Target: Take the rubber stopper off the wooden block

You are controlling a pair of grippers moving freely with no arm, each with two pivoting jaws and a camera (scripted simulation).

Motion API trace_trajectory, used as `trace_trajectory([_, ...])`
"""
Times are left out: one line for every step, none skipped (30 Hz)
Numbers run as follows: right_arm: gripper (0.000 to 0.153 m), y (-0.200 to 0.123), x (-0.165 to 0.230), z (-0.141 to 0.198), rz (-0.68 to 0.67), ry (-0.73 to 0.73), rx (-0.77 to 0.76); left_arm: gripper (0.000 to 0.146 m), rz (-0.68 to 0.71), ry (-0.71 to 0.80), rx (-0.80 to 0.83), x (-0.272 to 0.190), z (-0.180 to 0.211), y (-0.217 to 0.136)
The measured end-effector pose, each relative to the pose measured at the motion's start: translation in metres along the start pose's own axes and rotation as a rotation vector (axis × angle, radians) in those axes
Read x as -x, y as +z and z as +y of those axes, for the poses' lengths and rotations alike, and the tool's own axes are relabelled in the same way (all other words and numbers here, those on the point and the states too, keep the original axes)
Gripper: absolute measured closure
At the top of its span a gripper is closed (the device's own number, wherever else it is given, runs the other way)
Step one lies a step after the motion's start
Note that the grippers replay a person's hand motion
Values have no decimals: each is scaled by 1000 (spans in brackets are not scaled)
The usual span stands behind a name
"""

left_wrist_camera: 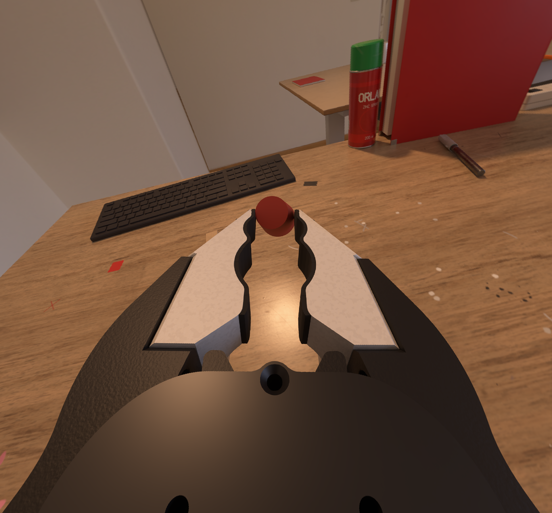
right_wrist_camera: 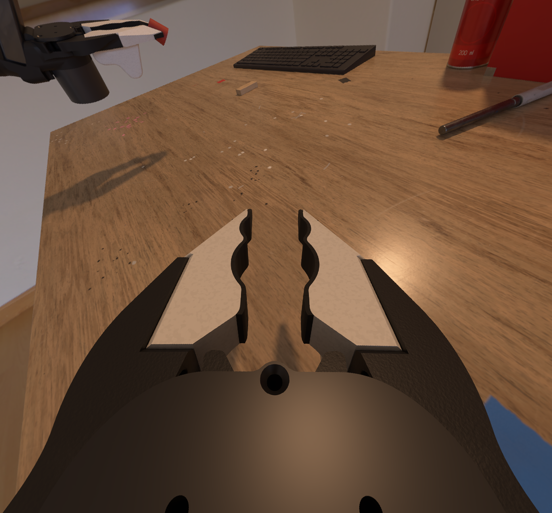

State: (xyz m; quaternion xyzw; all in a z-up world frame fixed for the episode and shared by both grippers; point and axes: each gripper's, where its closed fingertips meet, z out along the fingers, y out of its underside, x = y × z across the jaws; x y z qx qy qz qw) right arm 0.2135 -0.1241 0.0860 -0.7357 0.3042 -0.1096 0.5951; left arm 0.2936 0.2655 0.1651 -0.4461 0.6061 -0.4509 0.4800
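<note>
The left gripper (left_wrist_camera: 274,214) is holding the red rubber stopper (left_wrist_camera: 274,216) at the very tips of its jaws, which are closing in on it from both sides so that each dark inner pad is touching the stopper's flank. In the right wrist view the same gripper (right_wrist_camera: 158,32) is hanging well above the counter (right_wrist_camera: 328,169), with the stopper (right_wrist_camera: 158,30) sticking out past the fingertips and clear of everything below. The wooden block (right_wrist_camera: 246,88) is lying bare on the counter, a small pale bar just in front of the black keyboard (right_wrist_camera: 304,57) and between a red patch and a dark patch on the wood; in the left wrist view only a sliver of it seems to be peeking out beside the left finger, though that is hard to be sure of. The right gripper (right_wrist_camera: 274,217) is hovering low over the counter with its jaws standing parted and nothing between them. A red spray can (left_wrist_camera: 366,95) with a green cap is standing at the far edge beside a red panel (left_wrist_camera: 466,44), and a dark rod (right_wrist_camera: 490,111) with a pale handle is lying to the right.
</note>
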Motion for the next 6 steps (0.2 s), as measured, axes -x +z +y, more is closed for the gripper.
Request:
trace_trajectory([122, 1, -1, 1, 0, 3, 4, 121, 10, 6, 0, -1, 2, -1])
trace_trajectory([122, 2, -2, 1, 1, 7, 6, 121, 17, 8, 0, -2, 3, -2])
trace_trajectory([122, 4, -3, 1, 0, 15, 5, 121, 34, 5, -6, -4, 2, -2])
trace_trajectory([122, 5, -4, -1, -9, 32, -1, 121, 73, -7, -20, -9, -1, -1])
trace_trajectory([122, 7, -4, -4, -32, 61, -9, 121, 126, -28, -44, -16, -7, -1])
trace_trajectory([122, 8, -3, -8, -69, 102, -15, 121, 189, -52, -76, -23, -14, -1])
